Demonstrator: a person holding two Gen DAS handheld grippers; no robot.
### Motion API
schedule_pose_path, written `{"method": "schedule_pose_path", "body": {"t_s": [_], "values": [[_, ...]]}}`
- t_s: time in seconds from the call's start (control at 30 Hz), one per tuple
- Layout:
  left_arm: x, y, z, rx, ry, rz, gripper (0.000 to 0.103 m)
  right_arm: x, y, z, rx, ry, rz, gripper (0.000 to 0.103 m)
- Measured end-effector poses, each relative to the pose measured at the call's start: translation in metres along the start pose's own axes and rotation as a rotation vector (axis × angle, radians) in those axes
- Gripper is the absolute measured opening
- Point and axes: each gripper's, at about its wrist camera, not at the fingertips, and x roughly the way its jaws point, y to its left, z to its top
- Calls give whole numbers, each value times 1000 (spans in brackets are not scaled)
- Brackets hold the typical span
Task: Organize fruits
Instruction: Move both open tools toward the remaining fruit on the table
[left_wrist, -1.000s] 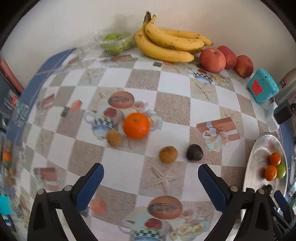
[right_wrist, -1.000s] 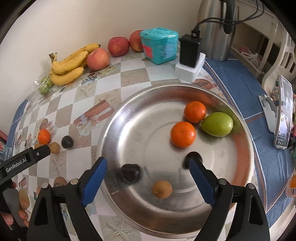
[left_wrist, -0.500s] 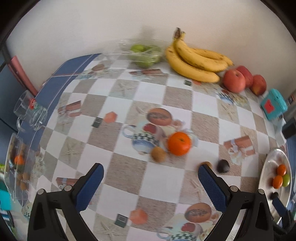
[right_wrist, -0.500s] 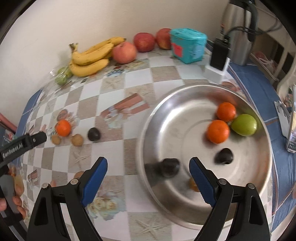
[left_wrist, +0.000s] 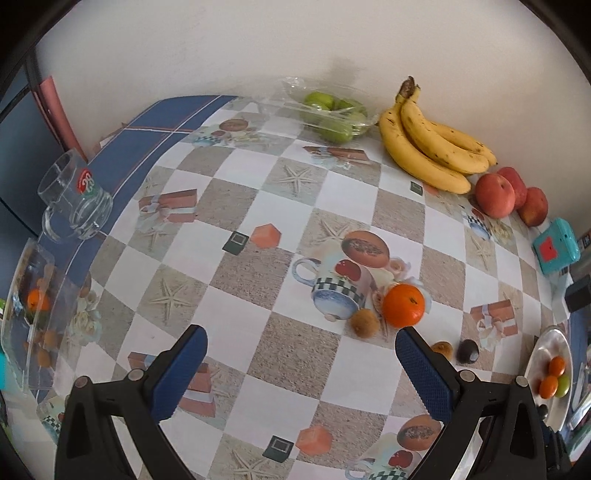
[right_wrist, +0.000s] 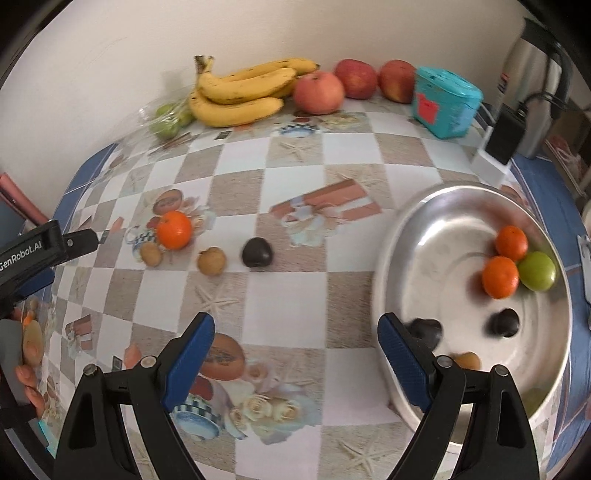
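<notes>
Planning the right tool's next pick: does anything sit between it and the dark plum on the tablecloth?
Nothing visible does. The right tool is open and empty over bare tablecloth, and the dark plum lies ahead. The brown fruit sits beside the plum, apart from it.

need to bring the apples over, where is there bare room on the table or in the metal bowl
Free: the checked cloth between the small dark fruit and the round steel bowl; the cloth between the yellow bananas and the loose orange; the bowl's left-centre floor. Crowded: the bowl's right side and near edge, and the row of small fruits beside the loose orange.
</notes>
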Motion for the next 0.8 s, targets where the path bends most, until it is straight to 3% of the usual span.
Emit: {"method": "schedule_pose_path", "body": {"t_s": [0.37, 0.53, 0.8], "values": [[17, -5, 0, -32, 12, -116, 103, 12, 7, 9, -3, -22, 35, 90], [31, -8, -2, -26, 34, -129, 103, 16, -1, 15, 62, -31, 89, 90], [46, -8, -1, -48, 59, -159, 103, 31, 0, 21, 77, -10, 104, 90]]}}
